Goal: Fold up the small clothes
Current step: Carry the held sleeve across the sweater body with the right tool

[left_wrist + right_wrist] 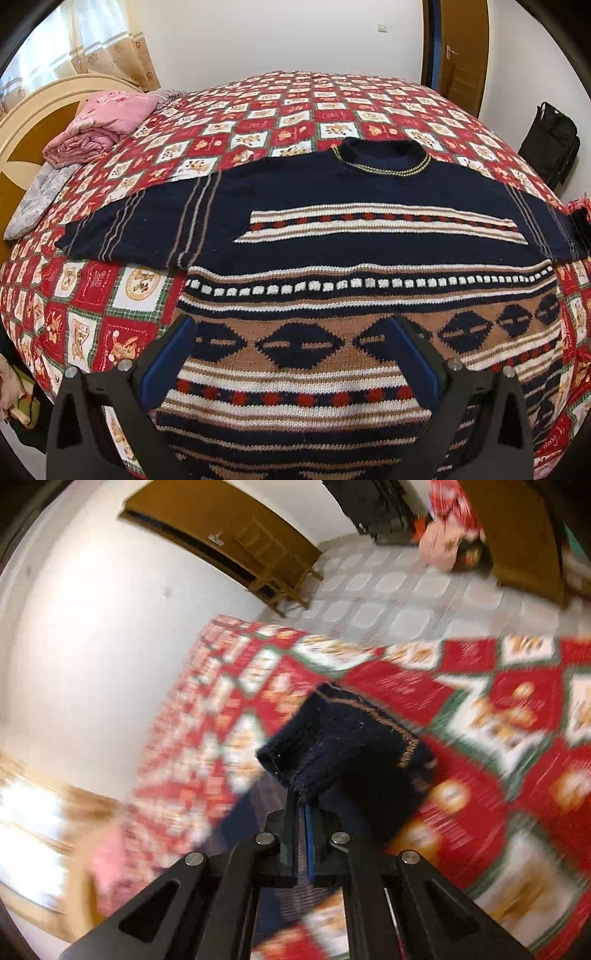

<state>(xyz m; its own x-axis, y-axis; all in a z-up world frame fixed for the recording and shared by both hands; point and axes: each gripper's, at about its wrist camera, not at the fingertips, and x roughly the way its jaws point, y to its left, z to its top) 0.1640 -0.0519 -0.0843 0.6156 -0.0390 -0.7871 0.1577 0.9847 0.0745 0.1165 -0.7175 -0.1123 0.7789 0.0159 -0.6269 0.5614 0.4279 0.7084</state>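
Sweater (332,236) flat on bed | left tool (291,354) spread wide | right tool (303,805) clamps cuff (332,738) (blurry, apparently)

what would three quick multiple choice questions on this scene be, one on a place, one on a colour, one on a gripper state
1. Where does the sweater lie?
A. on the floor
B. flat on the bedspread
C. on a chair

2. What colour is the folded bedding by the headboard?
A. pink
B. green
C. black

3. What is the right gripper doing?
A. open over the bed
B. shut on nothing
C. shut on the sleeve cuff

Answers: 1 B, the sweater is spread on the red checked cover. 2 A, it is plainly pink. 3 C, navy knit is pinched between closed fingers.
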